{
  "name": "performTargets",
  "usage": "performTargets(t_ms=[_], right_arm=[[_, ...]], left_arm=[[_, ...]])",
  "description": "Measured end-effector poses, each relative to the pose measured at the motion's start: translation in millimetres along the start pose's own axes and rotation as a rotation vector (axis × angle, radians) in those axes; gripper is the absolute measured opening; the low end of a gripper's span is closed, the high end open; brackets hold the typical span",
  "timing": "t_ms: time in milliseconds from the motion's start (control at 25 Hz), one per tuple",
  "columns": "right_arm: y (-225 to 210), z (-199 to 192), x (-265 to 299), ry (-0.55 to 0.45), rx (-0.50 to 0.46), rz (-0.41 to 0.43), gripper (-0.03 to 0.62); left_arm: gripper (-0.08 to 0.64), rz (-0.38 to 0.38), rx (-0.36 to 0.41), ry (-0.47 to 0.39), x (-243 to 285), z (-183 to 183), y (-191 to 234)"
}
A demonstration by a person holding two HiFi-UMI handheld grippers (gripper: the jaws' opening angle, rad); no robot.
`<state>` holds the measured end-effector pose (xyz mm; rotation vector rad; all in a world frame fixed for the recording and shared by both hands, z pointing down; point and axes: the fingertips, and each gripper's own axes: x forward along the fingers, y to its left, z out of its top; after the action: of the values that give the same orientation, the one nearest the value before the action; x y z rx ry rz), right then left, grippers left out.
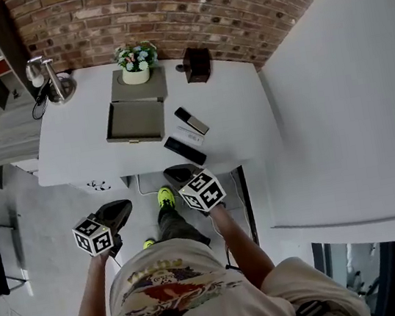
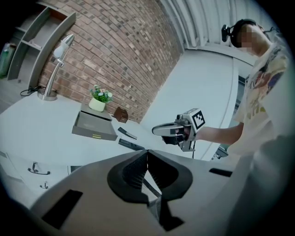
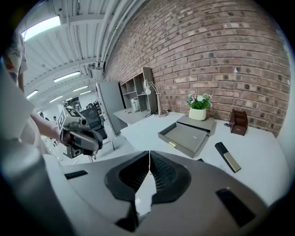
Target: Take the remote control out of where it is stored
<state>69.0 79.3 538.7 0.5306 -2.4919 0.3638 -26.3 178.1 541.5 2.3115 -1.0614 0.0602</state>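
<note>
**Remote out, drawer bare**

The drawer (image 1: 134,120) stands open on the worktop (image 1: 239,113), toward its far edge, and I see nothing inside it. The remote (image 1: 192,121) lies flat on the worktop just right of the drawer, and a black remote (image 1: 184,150) lies nearer the front edge. Both are clear of the drawer, so the fetching looks finished to me. The person holds both tools off the front edge, over the floor and close to the body. The left claw (image 1: 125,204) is closed tight on nothing. The right claw (image 1: 170,171) is the same, pads together and empty, which makes sense with nothing left to carry. A plant (image 1: 135,58) sits on the drawer's case.
</note>
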Motion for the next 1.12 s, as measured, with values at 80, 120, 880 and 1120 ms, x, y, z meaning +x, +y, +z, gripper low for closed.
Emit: performTargets(t_ms=[80,120,880,1120], right_arm=[[15.5,-6.4,-14.5,-0.033,0.036,-0.020,0.011],[23.7,-9.7,-21.7,-0.044,0.045,-0.031,0.011],[137.5,-45.5,-73.7,-0.104,0.107,0.003,0.011],[137.1,-42.8,-85.4,-0.134,0.110,-0.011,0.009]], left_arm=[[0.006,-0.022,0.031,-0.006,-11.2,-8.2,-20.2],[0.006,-0.031,0.041,-0.015,-16.8,-10.2,-30.6],[0.006,-0.105,0.030,-0.085,-49.2,-38.7,-108.8],[0.006,-0.127,0.048,-0.076,-39.5,-21.7,-115.9]])
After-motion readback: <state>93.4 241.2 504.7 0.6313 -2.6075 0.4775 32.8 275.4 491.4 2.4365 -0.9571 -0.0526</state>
